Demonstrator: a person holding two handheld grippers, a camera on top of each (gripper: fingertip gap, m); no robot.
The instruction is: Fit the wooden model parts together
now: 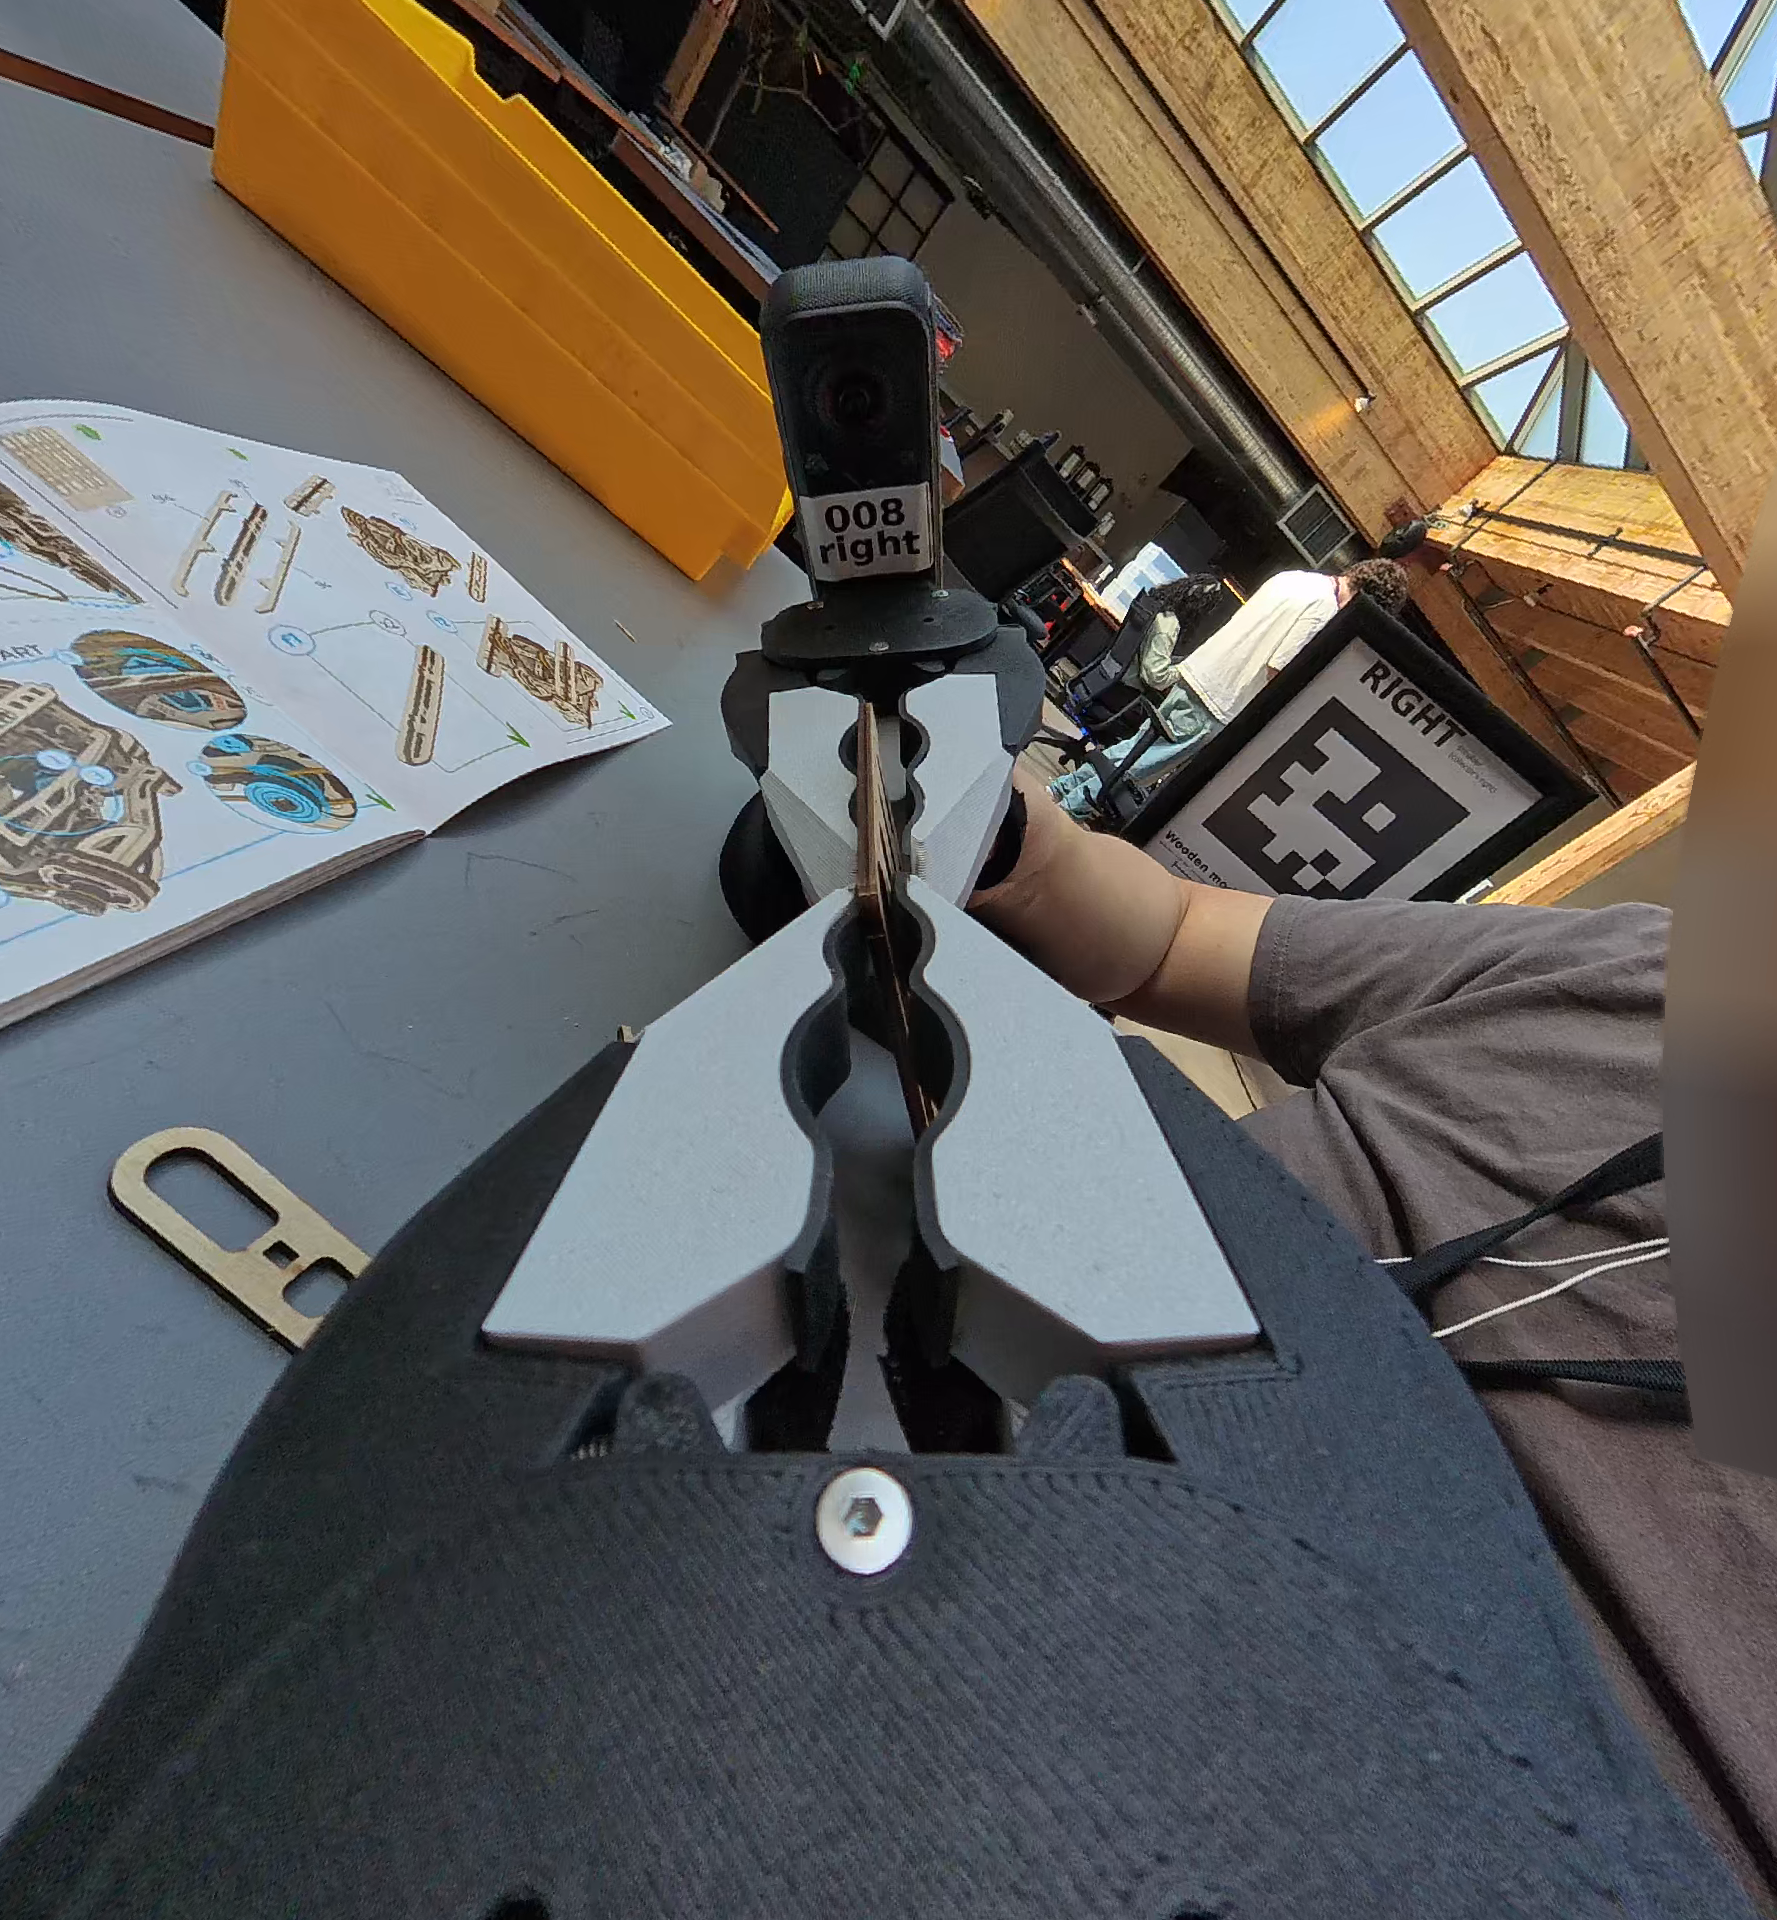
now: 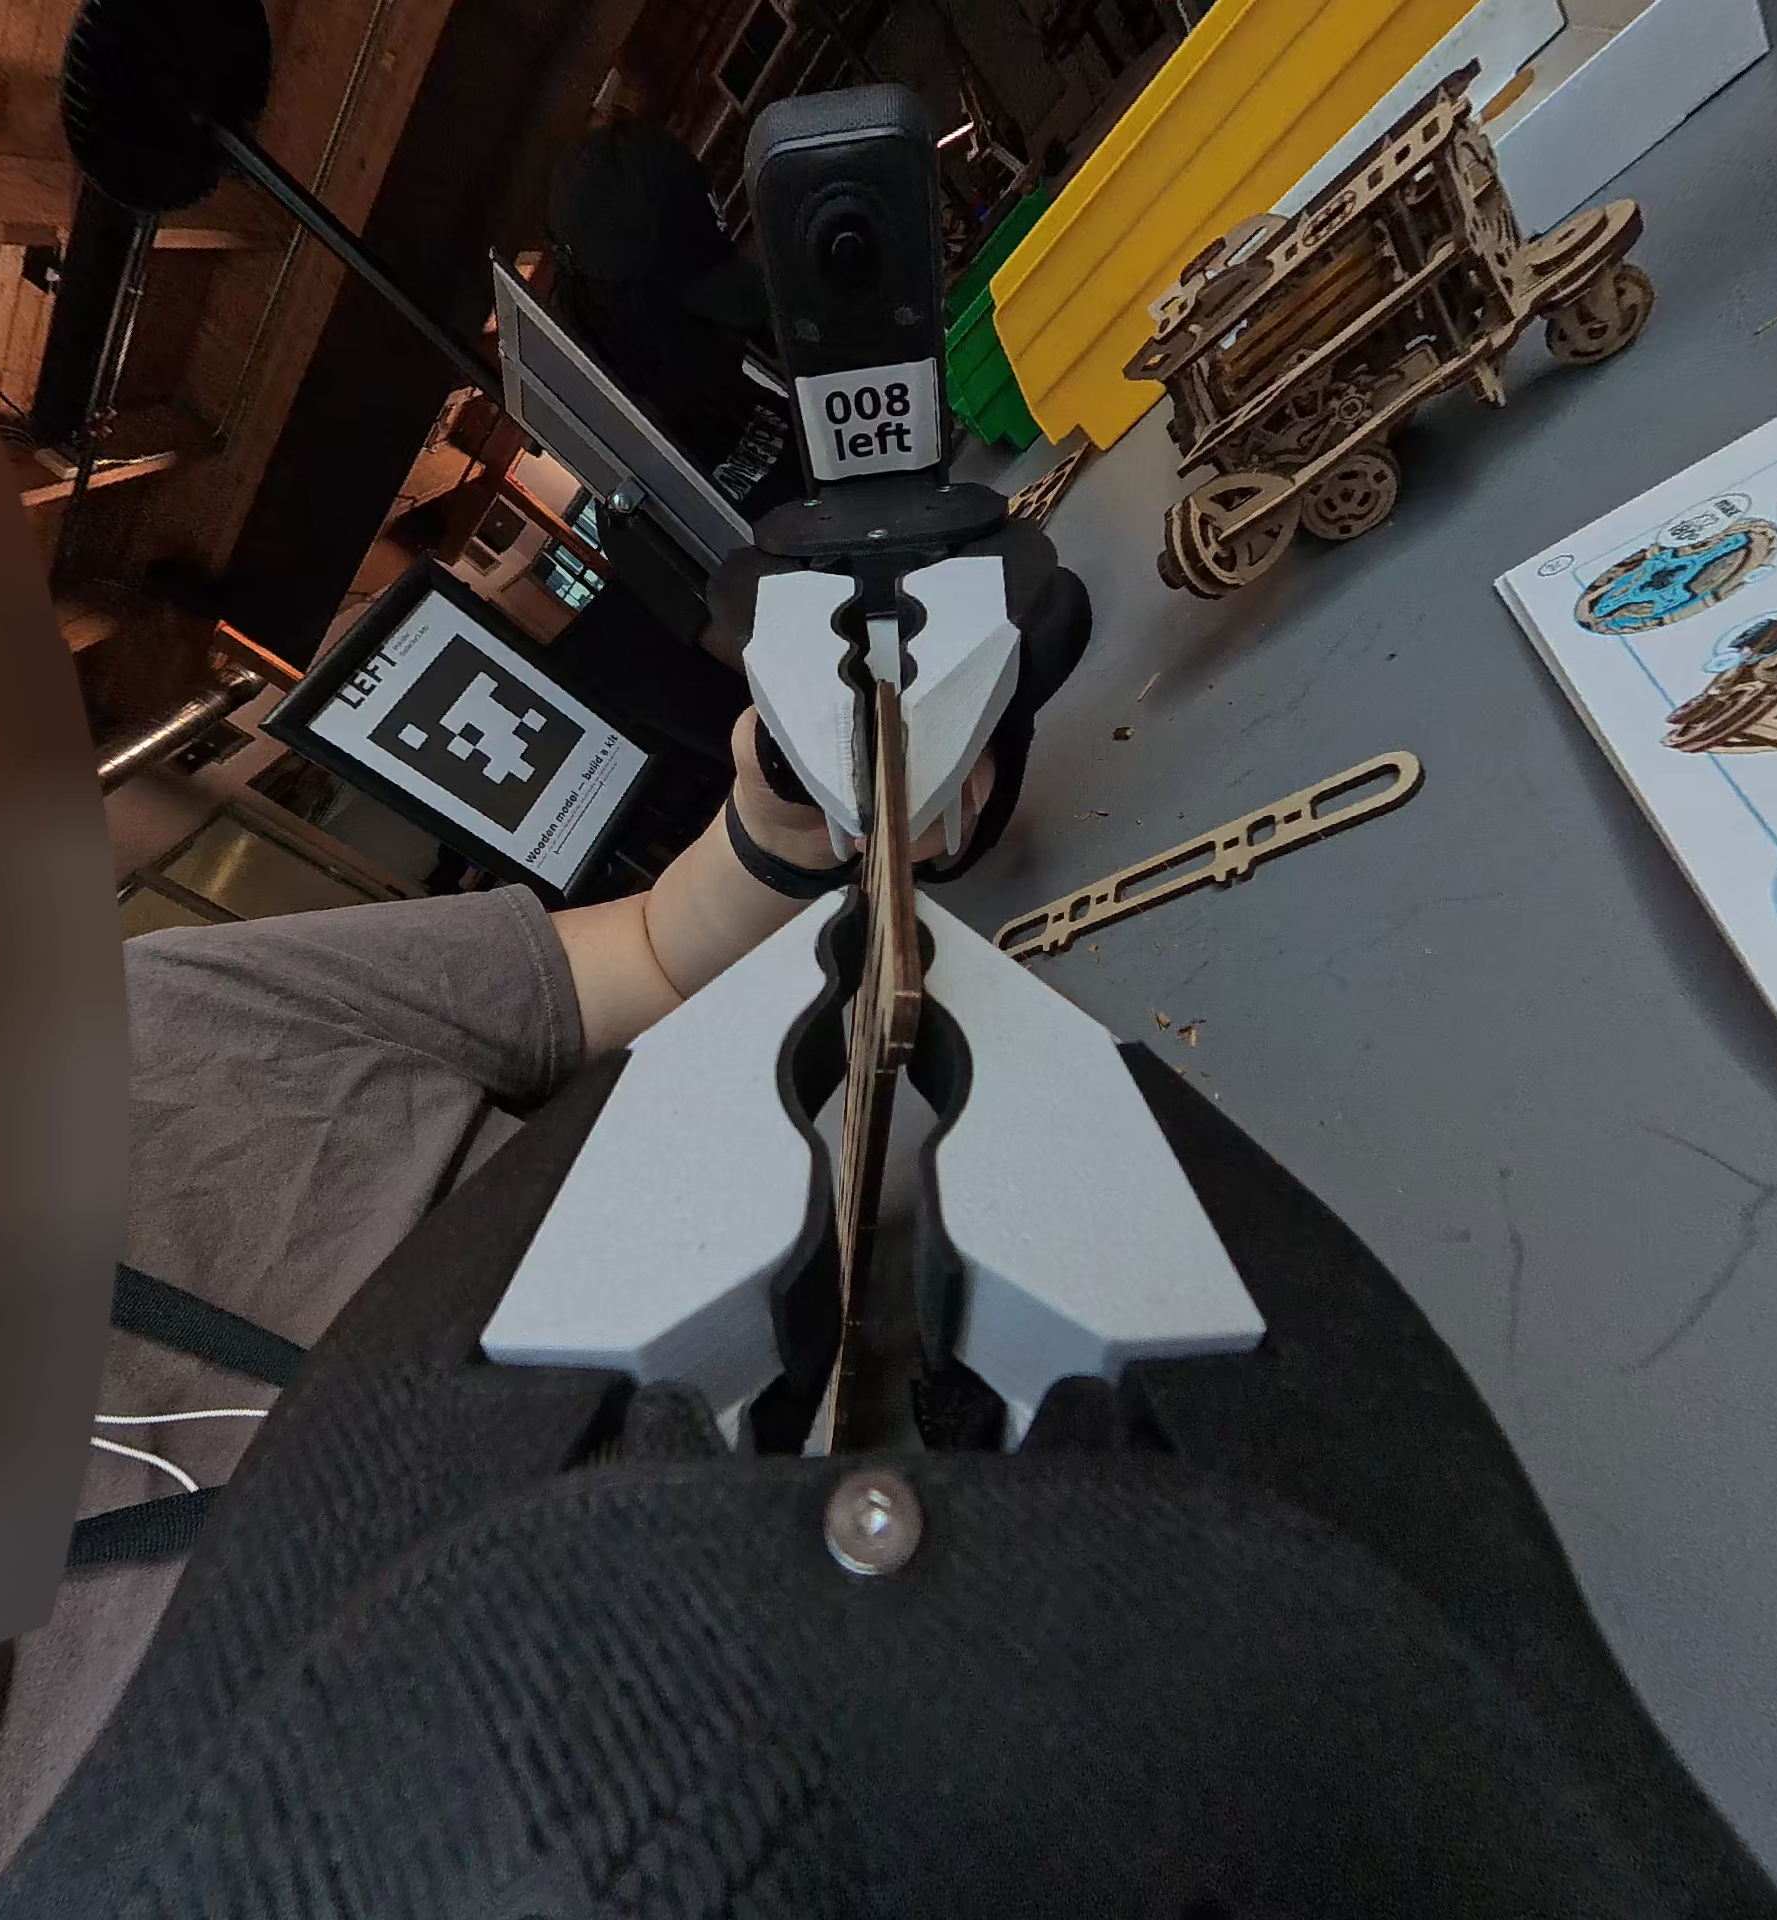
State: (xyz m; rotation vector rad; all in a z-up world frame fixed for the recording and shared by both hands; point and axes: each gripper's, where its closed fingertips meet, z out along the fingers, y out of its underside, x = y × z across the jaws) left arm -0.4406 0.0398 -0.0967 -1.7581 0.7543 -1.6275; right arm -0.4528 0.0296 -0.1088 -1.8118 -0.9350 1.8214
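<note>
Writing shows in four places, and none of it is repeated here. In the left wrist view, a white rectangular paper label [image 1: 868, 530] with bold black characters in two lines sits on the lower front of an upright black camera [image 1: 848, 384]. Behind it leans a black-framed white sign [image 1: 1351, 800] with a bold heading, a black-and-white square marker and small lines of print. An open white paper instruction booklet [image 1: 240, 665] on the grey counter [image 1: 510, 935] bears one short printed word and tiny circled marks. The right wrist view shows a matching label [image 2: 868, 421], a second such framed sign [image 2: 468, 748], and the booklet's page [image 2: 1715, 727], whose print is too small to read
</note>
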